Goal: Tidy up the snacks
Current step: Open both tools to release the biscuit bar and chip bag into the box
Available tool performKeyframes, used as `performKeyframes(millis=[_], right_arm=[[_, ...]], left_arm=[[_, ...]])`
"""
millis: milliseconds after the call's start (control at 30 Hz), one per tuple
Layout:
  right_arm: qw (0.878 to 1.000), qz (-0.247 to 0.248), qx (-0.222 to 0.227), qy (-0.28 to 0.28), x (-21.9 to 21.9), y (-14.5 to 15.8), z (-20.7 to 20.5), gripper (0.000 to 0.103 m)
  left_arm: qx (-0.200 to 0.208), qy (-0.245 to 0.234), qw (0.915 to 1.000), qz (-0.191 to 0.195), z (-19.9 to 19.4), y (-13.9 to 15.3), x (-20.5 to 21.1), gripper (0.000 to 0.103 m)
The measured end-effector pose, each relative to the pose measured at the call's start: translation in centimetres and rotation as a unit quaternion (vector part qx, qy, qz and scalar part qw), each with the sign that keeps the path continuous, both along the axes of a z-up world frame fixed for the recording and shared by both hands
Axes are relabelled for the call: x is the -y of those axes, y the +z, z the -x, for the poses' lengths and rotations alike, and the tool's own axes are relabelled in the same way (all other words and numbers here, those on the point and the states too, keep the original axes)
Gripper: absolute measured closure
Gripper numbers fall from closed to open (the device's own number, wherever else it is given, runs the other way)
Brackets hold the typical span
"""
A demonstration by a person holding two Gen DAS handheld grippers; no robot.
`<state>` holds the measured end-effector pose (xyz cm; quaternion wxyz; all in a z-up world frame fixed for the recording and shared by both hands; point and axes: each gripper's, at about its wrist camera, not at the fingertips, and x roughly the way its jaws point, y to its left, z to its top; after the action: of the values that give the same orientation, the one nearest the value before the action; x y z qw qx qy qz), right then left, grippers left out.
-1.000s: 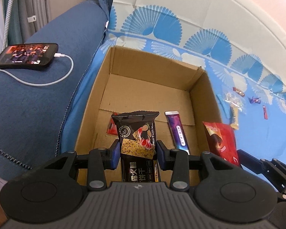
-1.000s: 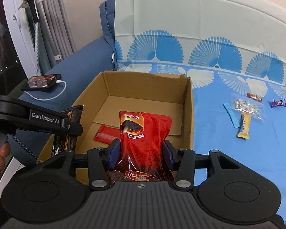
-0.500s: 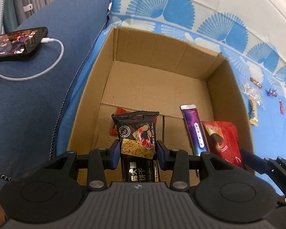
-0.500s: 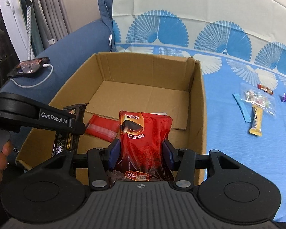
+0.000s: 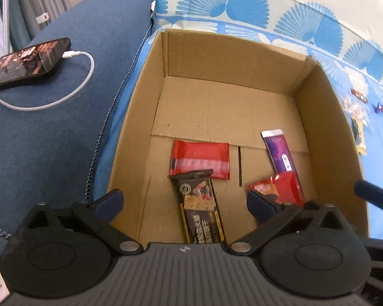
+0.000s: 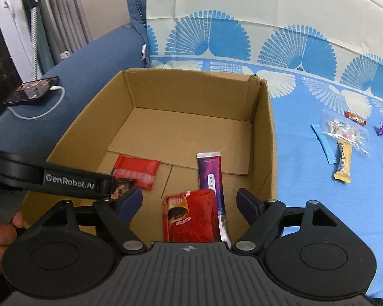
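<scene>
Fingers of our left gripper point(image 5: 183, 204) have just been opening and now stand wide apart over the near end of the box point(image 5: 232, 51); the black bar point(image 5: 200, 209) lies loose between them on the box floor, touched by neither pad. Our right gripper point(image 6: 189, 201) has likewise just been opening, and the red pouch point(image 6: 191, 216) lies released on the floor between its spread fingers, overlapping the purple stick point(image 6: 209, 173). Toward the box's left side a red packet point(image 5: 200, 159) lies flat, its near edge under the black bar's tip. The left gripper's arm crosses the box's near left corner in the right wrist view. Right of the box, loose snacks point(image 6: 344, 140) sit on the blue cloth point(image 6: 306, 204); left of it a phone point(image 5: 25, 63) charges on the sofa arm point(image 5: 51, 140).
</scene>
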<state>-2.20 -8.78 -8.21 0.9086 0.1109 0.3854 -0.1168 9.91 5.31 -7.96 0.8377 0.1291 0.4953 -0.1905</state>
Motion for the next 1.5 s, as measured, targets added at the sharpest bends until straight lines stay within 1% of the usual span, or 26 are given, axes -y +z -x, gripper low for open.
performKeyframes(millis=[133, 233, 333, 400, 567, 867, 1167, 1500], right_arm=[[1.000, -0.008, 0.002, -0.009, -0.8, 1.3, 2.3, 0.015], [1.000, -0.009, 0.012, -0.019, -1.8, 2.4, 4.5, 0.013], [1.000, 0.000, 0.023, -0.009, -3.1, 3.6, 6.7, 0.011], [0.999, 0.014, 0.032, 0.003, -4.2, 4.3, 8.0, 0.009], [0.997, 0.047, 0.059, 0.008, -5.7, 5.8, 11.2, 0.007], [0.994, 0.050, 0.094, -0.006, -6.5, 7.2, 15.6, 0.003], [0.991, 0.064, 0.120, -0.006, -7.4, 8.0, 18.5, 0.002], [0.988, 0.072, 0.139, -0.005, -8.0, 8.6, 19.9, 0.001]], left_arm=[[0.023, -0.003, 0.9997, -0.002, 2.3, 1.6, -1.0, 0.000], [0.039, -0.001, 0.9992, 0.004, 4.2, 3.1, -2.0, 0.000], [0.050, 0.003, 0.9987, 0.012, 6.3, 4.6, -3.1, 0.000], [0.056, 0.007, 0.9983, 0.014, 7.7, 5.3, -3.7, 0.000], [0.076, 0.010, 0.9968, 0.023, 10.9, 6.8, -5.4, 0.000], [0.111, 0.004, 0.9934, 0.028, 15.6, 8.3, -6.5, 0.000], [0.136, 0.000, 0.9899, 0.039, 18.7, 9.9, -7.2, 0.000], [0.150, 0.002, 0.9878, 0.043, 20.1, 10.6, -7.9, 0.000]])
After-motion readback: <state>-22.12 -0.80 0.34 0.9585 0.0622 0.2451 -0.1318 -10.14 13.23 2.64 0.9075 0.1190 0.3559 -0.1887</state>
